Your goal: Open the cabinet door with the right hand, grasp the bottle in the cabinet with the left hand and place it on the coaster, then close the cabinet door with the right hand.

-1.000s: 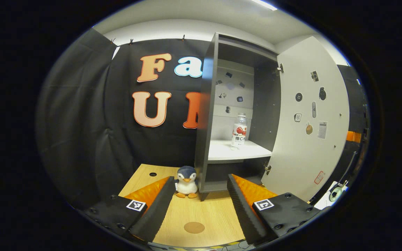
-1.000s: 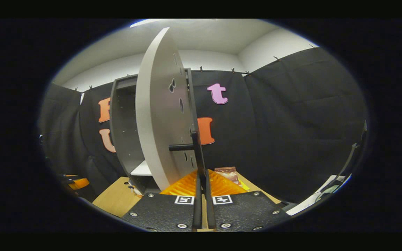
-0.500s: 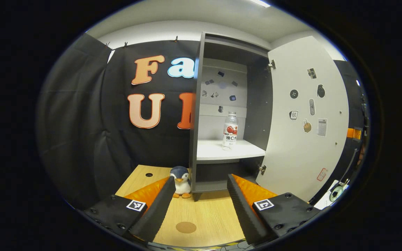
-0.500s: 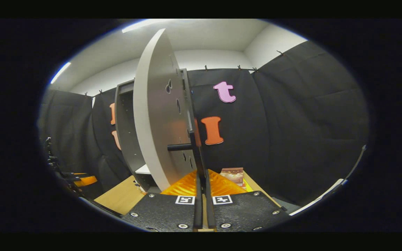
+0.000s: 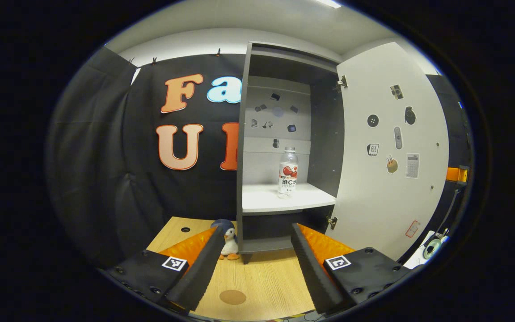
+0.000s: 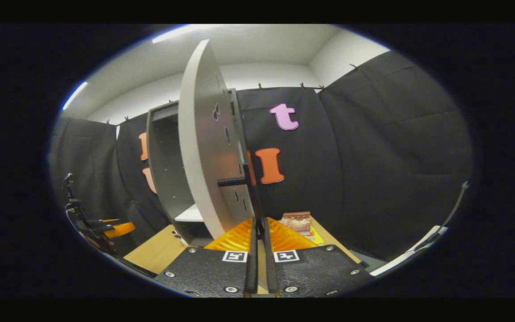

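Bottle (image 5: 287, 173), clear plastic with a red and white label and a pale cap, stands upright on the white shelf (image 5: 266, 202) inside the tall dark grey cabinet (image 5: 245, 134), towards the shelf's right half and apart from the side walls. The white cabinet door (image 5: 387, 188), dotted with small stickers, is swung wide open to the right. In the left gripper view the left gripper (image 5: 254, 264) hangs low in front of the cabinet with its fingers spread wide and nothing between them. Below it on the light wooden table (image 5: 266, 286) lies a round brown coaster (image 5: 233, 297), and a small plush penguin (image 5: 229, 243) stands by the cabinet's lower left corner, partly hidden by a finger. In the right gripper view the right gripper (image 6: 258, 232) has its fingers closed on the thin dark door handle (image 6: 254, 197), whose bar runs down between them. A small printed box (image 6: 297, 222) lies on the table beyond.
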Demonstrator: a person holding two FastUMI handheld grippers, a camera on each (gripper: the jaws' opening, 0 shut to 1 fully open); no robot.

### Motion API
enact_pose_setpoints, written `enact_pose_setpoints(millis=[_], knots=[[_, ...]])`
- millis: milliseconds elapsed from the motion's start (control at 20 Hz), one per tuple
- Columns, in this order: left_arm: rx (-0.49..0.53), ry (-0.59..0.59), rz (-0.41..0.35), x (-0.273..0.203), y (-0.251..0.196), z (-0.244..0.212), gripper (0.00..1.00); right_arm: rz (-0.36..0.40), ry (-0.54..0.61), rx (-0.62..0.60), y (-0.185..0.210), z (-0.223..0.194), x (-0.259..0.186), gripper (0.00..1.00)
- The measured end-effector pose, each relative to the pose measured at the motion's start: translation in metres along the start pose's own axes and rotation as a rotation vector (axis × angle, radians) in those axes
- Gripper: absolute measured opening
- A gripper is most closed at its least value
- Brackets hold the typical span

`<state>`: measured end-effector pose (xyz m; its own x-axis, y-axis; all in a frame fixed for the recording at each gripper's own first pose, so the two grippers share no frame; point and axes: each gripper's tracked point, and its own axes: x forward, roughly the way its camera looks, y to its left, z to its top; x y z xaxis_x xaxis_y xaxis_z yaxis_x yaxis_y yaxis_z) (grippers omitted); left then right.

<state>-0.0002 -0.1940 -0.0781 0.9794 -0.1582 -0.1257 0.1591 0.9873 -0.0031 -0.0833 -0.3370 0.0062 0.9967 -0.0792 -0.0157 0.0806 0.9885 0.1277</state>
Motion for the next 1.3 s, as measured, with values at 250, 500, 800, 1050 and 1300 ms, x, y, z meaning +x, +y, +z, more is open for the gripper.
enact_pose_setpoints(millis=[250,500,800,1050,1300], knots=[[0.008,-0.035,-0.046,0.062,-0.016,0.018,0.99,-0.077,-0.080,-0.002,0.020,0.017,-0.038,0.00],[0.021,-0.079,-0.110,0.134,-0.038,0.037,0.96,-0.097,-0.171,-0.025,0.070,0.044,-0.064,0.01],[0.041,-0.124,-0.161,0.207,-0.068,0.057,0.97,-0.067,-0.196,0.014,0.135,0.035,-0.045,0.04],[0.079,-0.164,-0.188,0.258,-0.089,0.068,0.99,-0.068,-0.147,-0.001,0.162,0.013,-0.011,0.00],[0.093,-0.158,-0.188,0.310,-0.097,0.062,0.97,-0.087,-0.074,-0.008,0.166,-0.004,0.019,0.00]])
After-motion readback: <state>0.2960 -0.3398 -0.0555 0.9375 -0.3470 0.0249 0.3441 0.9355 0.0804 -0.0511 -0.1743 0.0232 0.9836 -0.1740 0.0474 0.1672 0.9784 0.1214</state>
